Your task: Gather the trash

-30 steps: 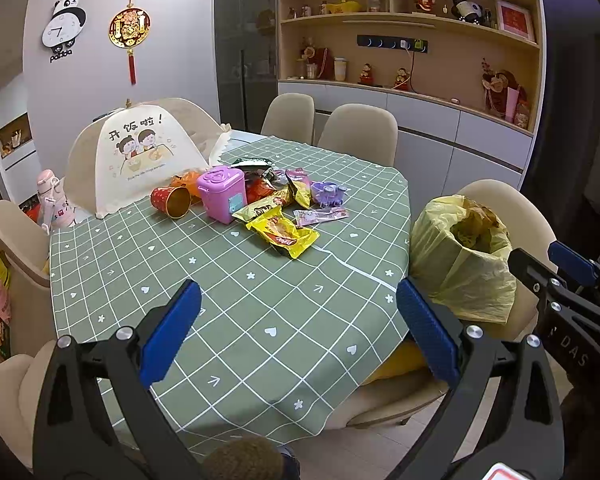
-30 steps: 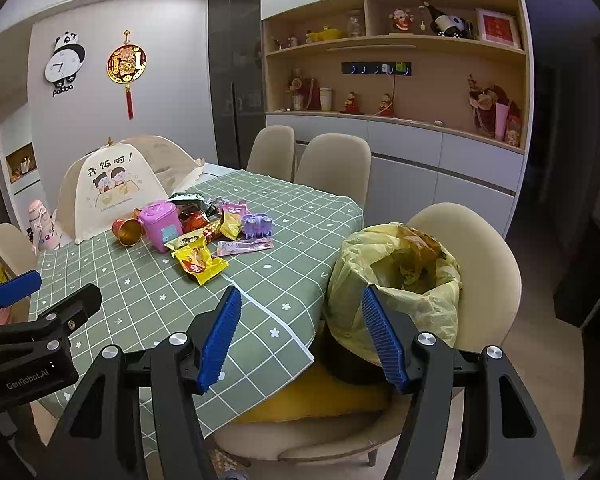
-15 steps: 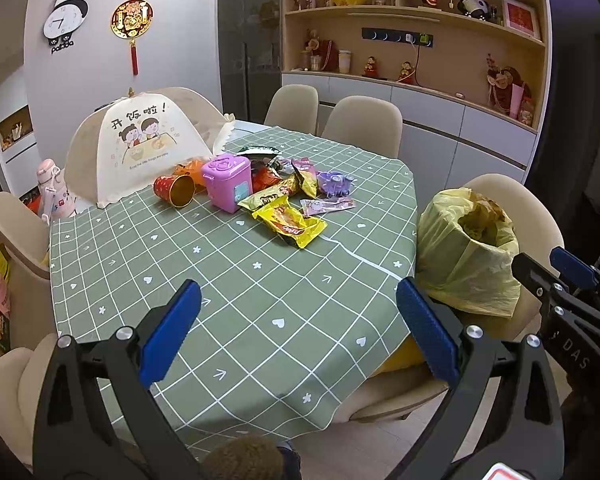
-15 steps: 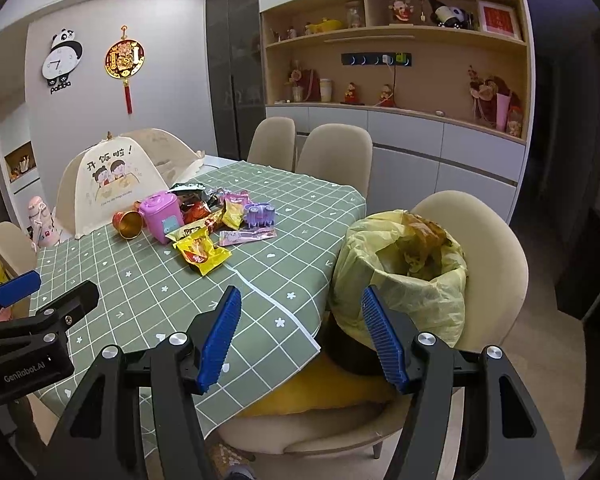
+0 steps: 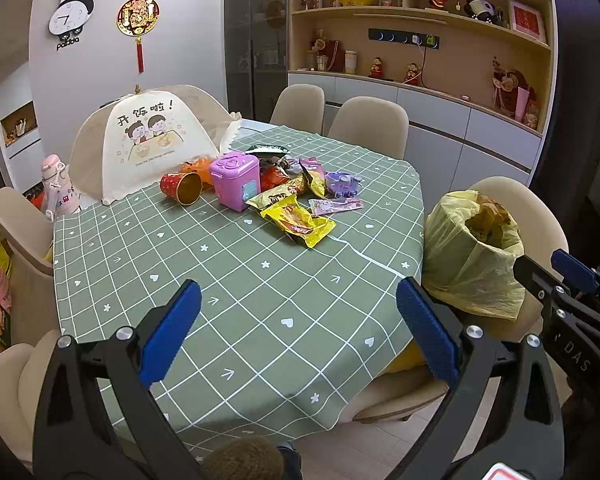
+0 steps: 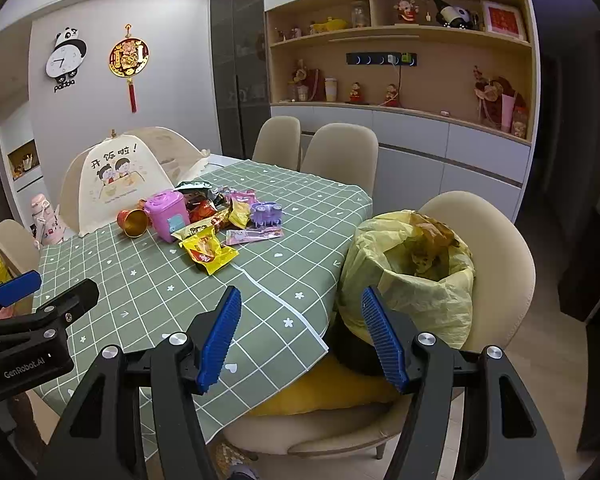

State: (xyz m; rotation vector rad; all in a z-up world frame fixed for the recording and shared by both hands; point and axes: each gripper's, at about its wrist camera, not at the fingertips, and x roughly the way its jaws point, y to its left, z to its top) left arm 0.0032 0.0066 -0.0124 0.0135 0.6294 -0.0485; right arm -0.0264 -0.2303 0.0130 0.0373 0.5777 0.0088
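Both grippers up at the near edge of the table (image 5: pixel 284 320), nothing in either. Left gripper (image 5: pixel 298 330) jaws spread wide, empty; right gripper (image 6: pixel 302 336) open too, narrower gap, empty.

Trash pile sits well ahead, far half of the green cloth: yellow wrapper (image 5: pixel 298 220) is the closest piece, long axis running diagonal, near-right to far-left. Behind it a pink strip wrapper (image 5: pixel 334 205), more packets, a purple toy bin (image 5: pixel 236 180), a red cup (image 5: pixel 180 187) on its side.

Yellow bin bag (image 6: pixel 412 268) stands on the chair to the right, mouth open, right gripper just beside it. Left looks better lined up w/ the pile, I'd say.

Path's clear cloth btwn jaws & wrapper. Food cover (image 5: pixel 148 144) far left, out of the way.
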